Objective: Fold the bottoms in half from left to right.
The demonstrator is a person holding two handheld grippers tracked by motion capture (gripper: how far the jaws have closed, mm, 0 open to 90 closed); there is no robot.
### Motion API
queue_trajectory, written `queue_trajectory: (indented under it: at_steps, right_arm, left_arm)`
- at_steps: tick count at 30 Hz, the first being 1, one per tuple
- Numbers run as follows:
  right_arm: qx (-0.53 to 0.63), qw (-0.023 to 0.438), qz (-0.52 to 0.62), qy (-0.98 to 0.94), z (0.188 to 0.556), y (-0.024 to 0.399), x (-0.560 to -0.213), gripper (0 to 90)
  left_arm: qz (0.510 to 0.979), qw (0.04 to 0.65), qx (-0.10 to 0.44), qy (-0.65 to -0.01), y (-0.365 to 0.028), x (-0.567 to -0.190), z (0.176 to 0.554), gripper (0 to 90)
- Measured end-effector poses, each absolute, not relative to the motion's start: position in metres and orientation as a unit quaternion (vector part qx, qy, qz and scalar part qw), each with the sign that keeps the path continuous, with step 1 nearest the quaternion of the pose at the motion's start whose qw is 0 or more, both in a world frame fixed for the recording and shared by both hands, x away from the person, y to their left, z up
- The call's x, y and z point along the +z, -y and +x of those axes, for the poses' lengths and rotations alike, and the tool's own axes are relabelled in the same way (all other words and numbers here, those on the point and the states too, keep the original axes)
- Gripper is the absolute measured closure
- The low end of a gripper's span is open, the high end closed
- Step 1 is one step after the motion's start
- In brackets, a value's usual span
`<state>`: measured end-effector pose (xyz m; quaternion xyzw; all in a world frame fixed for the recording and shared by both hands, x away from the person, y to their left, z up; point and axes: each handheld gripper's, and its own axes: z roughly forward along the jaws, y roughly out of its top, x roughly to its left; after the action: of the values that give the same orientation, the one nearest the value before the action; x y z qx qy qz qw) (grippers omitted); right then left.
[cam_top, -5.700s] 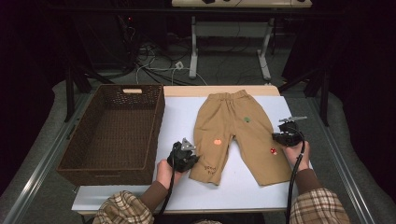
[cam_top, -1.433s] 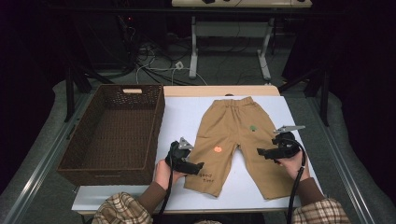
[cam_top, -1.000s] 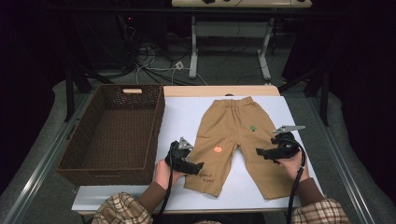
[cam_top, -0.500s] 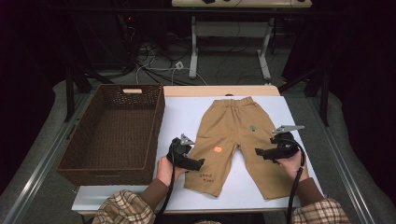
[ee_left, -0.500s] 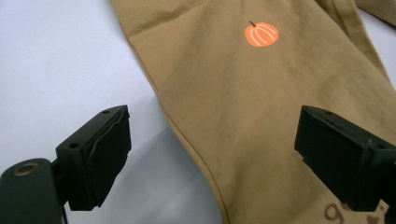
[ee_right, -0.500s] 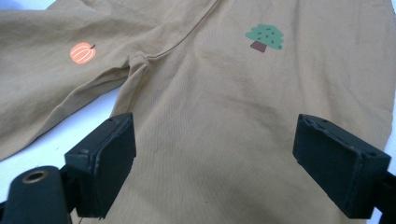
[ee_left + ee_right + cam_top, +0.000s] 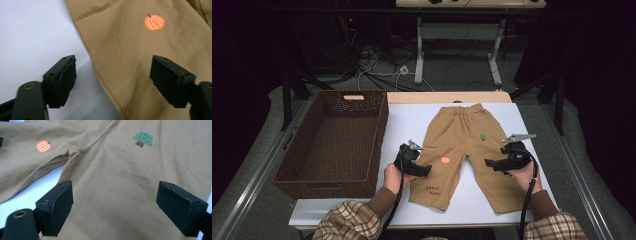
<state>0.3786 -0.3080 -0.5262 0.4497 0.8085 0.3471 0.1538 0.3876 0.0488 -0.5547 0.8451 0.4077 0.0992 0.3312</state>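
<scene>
**Both grippers poised at the trouser legs**

While the trousers [image 7: 462, 150] lie flat on the white table [image 7: 412, 120], waistband far, hems near me, I hold my left gripper [image 7: 414, 162] over their outer left edge, jaws apart and just narrowing astride the seam, nothing pinched. My right gripper [image 7: 507, 161] gapes above the other leg. Their long axis runs away from me; the basket [image 7: 332, 140] stands left of them.

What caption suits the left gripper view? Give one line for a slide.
Left hand-held gripper, jaws open, straddling the outer edge of tan trousers below an orange pumpkin print.
</scene>
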Motion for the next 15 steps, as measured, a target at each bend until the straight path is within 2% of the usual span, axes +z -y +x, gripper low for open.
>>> queue_trajectory:
  at_steps: [9,11,15]
  right_arm:
    - [0.346,0.154,0.448,-0.81,0.3794,0.3085,-0.5268,13.7]
    - [0.345,0.155,0.447,-0.81,0.3793,0.3081,-0.5268,13.8]
    - [0.345,0.155,0.448,-0.81,0.3795,0.3077,-0.5267,13.8]
  left_arm:
    - [0.843,0.331,0.111,-0.41,-0.0465,-0.555,0.3932,34.8]
    - [0.842,0.337,0.112,-0.407,-0.0462,-0.5552,0.3924,40.3]
    - [0.844,0.347,0.123,-0.39,-0.045,-0.5572,0.3898,59.1]
